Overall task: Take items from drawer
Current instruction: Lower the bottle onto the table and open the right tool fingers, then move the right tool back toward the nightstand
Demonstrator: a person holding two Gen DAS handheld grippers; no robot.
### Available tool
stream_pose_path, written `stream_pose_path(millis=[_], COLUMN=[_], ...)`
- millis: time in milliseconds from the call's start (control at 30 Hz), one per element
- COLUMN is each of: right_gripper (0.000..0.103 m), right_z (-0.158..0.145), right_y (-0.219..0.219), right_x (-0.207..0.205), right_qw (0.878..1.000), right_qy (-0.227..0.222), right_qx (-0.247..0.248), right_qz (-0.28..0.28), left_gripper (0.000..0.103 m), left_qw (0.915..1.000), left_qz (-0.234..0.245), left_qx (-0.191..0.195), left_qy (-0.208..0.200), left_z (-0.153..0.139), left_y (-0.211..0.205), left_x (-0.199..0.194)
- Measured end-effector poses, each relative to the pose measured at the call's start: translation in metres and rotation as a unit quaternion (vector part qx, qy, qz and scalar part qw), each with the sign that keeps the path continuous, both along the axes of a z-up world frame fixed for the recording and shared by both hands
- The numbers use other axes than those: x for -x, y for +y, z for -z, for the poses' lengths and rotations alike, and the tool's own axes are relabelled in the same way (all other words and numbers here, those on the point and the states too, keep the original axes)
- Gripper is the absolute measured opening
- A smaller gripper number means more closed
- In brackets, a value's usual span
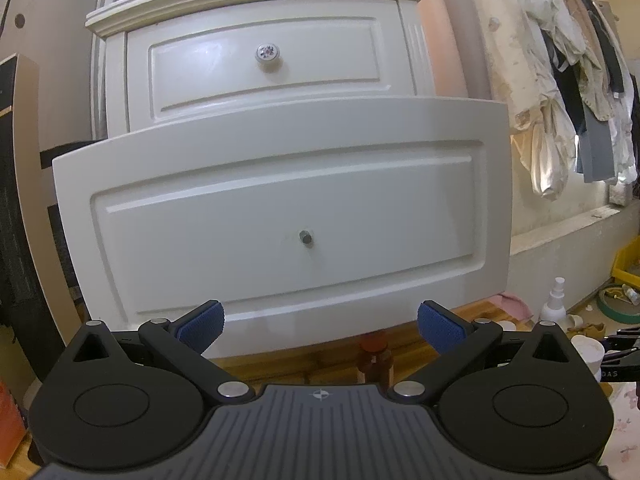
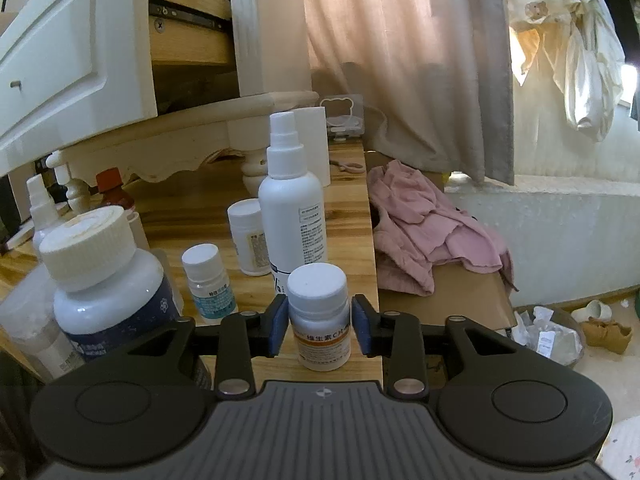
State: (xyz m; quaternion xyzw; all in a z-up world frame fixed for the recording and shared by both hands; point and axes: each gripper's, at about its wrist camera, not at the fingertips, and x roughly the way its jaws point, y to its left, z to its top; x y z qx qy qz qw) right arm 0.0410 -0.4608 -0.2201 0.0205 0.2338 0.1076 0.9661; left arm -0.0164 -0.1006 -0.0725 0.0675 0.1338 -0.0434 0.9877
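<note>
Two tools are showing: the right tool (image 2: 319, 322) is clasping a light, rigid pill bottle (image 2: 319, 316) mid-body at lower centre, while the left tool (image 1: 320, 326) is gaping empty.

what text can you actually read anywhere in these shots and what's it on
"维生素C片": orange band on the small white bottle between the right gripper fingers.
"DAS": black object at the right edge of the left wrist view.
Tall spray bottle, teal-label bottle, navy-label jar: print too small or blurred.
</note>
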Motion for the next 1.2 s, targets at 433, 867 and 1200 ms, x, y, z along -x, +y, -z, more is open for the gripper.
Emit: stream_pose_path(millis=[433, 867, 1200], right_gripper=[0.055, 0.077, 0.087], right_z=[-0.008, -0.030, -0.045], right_y=[-0.008, -0.019, -0.024], right_x=[-0.001, 0.003, 0.007], right_qw=[1.000, 0.999, 0.998], right_qy=[-0.008, -0.017, -0.040], right_qx=[-0.021, -0.036, -0.047], right_qz=[-0.002, 0.006, 0.013], left_gripper=[0.103, 0.103, 0.103], left_qw=[1.0000, 0.9996, 0.9994], left_qz=[0.003, 0.019, 0.018], left_qx=[0.002, 0.021, 0.028], left_qy=[0.003, -0.001, -0.002], left_z=[0.002, -0.002, -0.004], left_y=[0.002, -0.006, -0.003], left_x=[-0.002, -0.005, -0.005])
